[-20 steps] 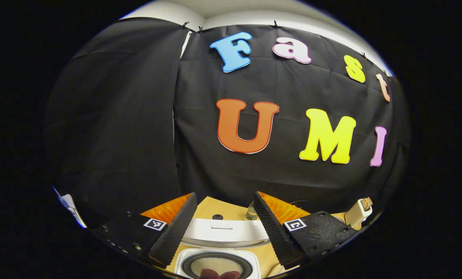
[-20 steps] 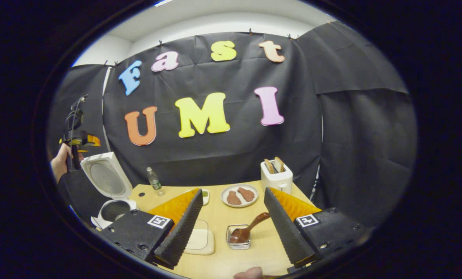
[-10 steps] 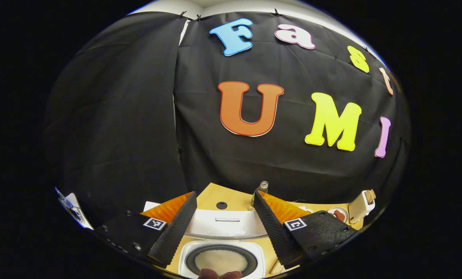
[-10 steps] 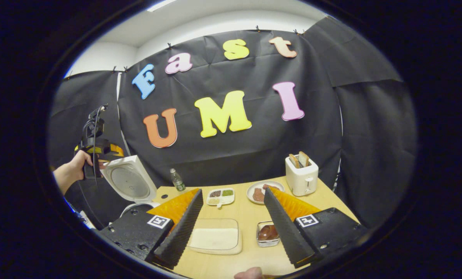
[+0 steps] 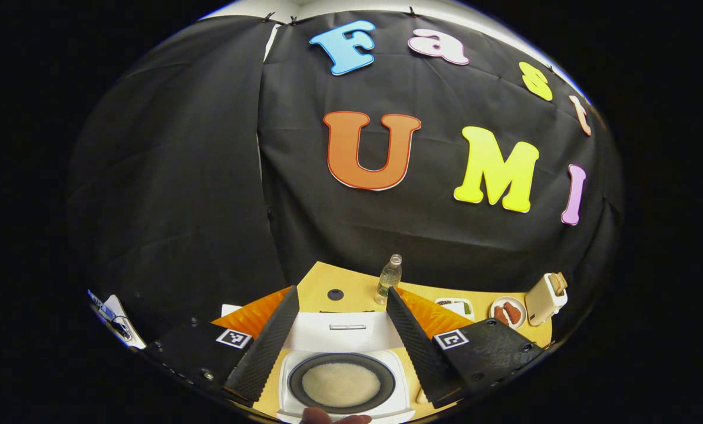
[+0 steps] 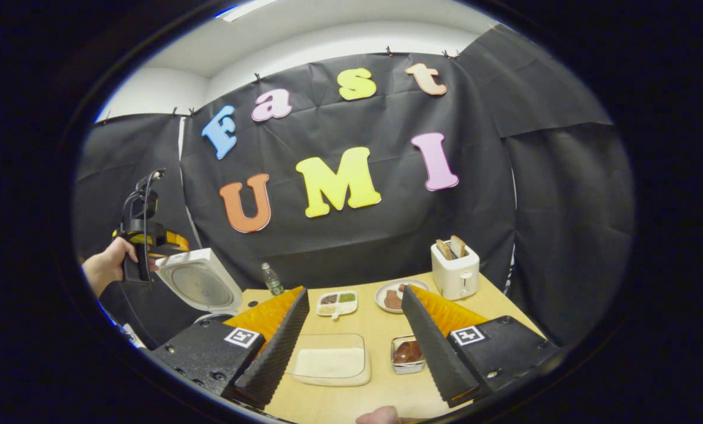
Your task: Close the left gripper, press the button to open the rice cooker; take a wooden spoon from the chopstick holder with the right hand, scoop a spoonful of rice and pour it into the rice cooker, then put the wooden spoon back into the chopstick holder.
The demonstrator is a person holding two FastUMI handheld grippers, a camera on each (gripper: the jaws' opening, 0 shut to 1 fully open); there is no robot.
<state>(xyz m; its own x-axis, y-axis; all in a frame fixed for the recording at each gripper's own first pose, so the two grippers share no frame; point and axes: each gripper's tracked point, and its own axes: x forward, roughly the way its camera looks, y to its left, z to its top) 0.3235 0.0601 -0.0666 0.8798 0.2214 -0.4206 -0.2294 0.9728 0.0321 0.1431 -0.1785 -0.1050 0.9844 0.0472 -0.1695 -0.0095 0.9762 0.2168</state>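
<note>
White cooker [image 5: 347,335]: lid [image 6: 199,285] raised; pot [image 5: 341,383] holds pale rice, seen from above in the left gripper view.
Left gripper [image 5: 342,344]: fingers spread apart, nothing between them; hangs above the cooker, straddling its back edge. In the right gripper view a hand [image 6: 108,266] holds it just beside the raised lid.
Right gripper [image 6: 355,338]: released, grasping nothing; hangs over the table [image 6: 492,300], to the right of the cooker.
Tray [image 6: 330,362]: flat, pale contents, right of the cooker, between the right gripper's fingers.
Holder [image 6: 406,353]: small clear box right of the tray; brown spoon bowl inside, handle hidden.
Bottle [image 5: 389,278]: upright behind the cooker.
Toaster [image 6: 455,270]: far right of the cooker, two slices standing in it.
</note>
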